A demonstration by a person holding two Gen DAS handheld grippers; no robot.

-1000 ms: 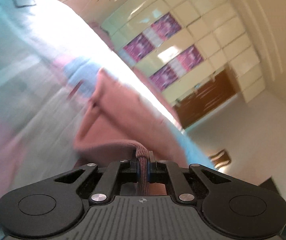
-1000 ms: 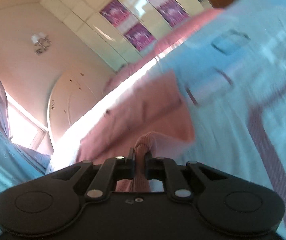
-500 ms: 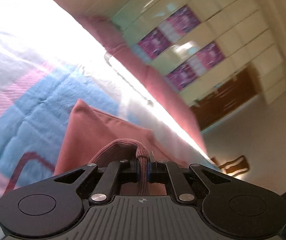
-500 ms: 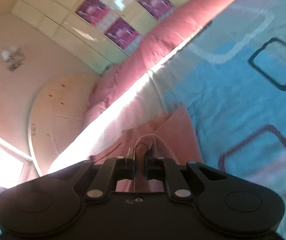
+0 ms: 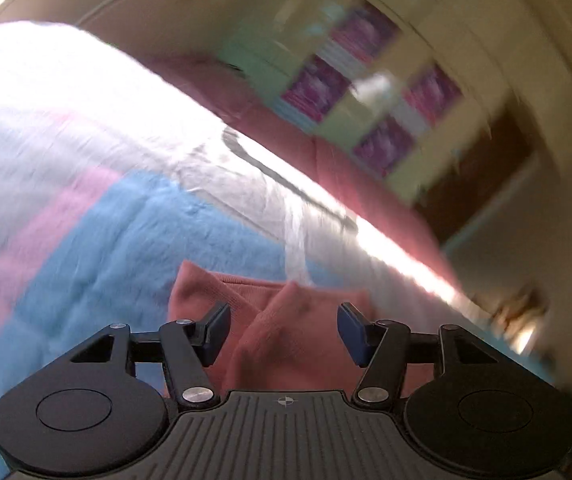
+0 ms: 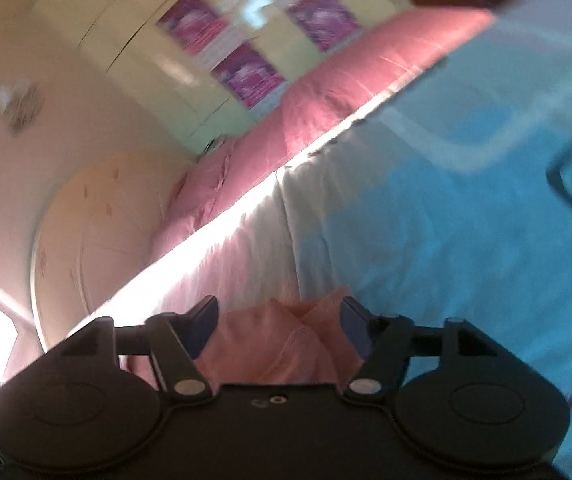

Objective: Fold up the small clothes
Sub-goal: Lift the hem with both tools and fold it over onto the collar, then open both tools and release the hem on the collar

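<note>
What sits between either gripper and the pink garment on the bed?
Nothing visible. The pink knit garment lies on the blue-and-pink quilt, between the open jaws of the left gripper and right gripper; both have just been opening, pads off it.

- Grippers — two: the left gripper [image 5: 283, 330] and the right gripper [image 6: 279, 326], one in each wrist view.
- Fingers [image 5: 215, 332] — two on each gripper, four in all.
- Garment [image 5: 286, 332] — one pink piece, seen in both views.
- Bedspread [image 5: 105, 240] — one, patterned in blue, pink and white.
- Pink pillows or bolster [image 6: 326, 92] along the far edge — blurred, so the count cannot be told.
- Purple panels [image 6: 245, 76] on the wardrobe — four.
- Wall lamp [image 6: 17, 102] — one.
</note>
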